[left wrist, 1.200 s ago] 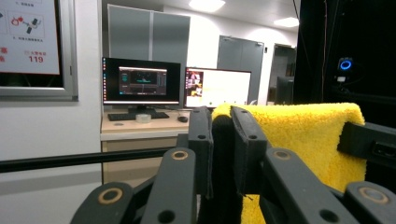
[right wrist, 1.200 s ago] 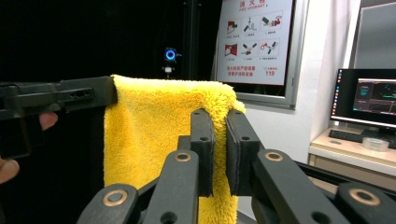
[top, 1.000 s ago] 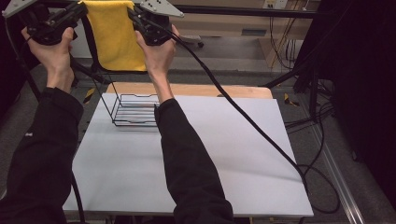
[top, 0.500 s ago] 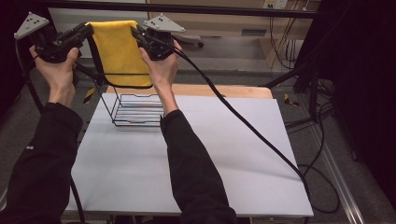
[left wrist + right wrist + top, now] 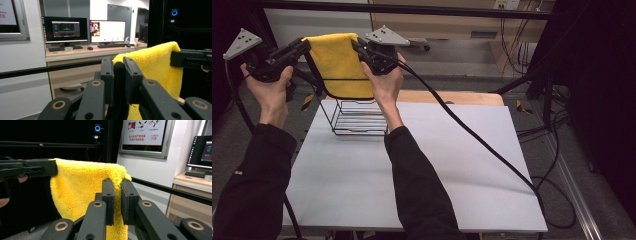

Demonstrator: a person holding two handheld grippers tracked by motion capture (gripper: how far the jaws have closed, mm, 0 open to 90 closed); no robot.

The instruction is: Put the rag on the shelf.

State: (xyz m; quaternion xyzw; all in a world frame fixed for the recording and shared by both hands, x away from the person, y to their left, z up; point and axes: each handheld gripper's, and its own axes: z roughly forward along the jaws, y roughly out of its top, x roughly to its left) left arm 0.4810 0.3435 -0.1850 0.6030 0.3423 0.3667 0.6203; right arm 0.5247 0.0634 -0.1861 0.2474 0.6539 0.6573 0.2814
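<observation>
Here the yellow towel (image 5: 339,65) hangs stretched in the frame's upper left, its corners pinched by left gripper (image 5: 304,46) and right gripper (image 5: 356,46), directly above the wire basket (image 5: 357,117).

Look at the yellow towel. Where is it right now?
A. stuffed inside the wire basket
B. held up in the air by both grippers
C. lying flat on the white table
B: the left gripper and right gripper each pinch a top corner of the yellow towel, which hangs above the wire basket.
</observation>
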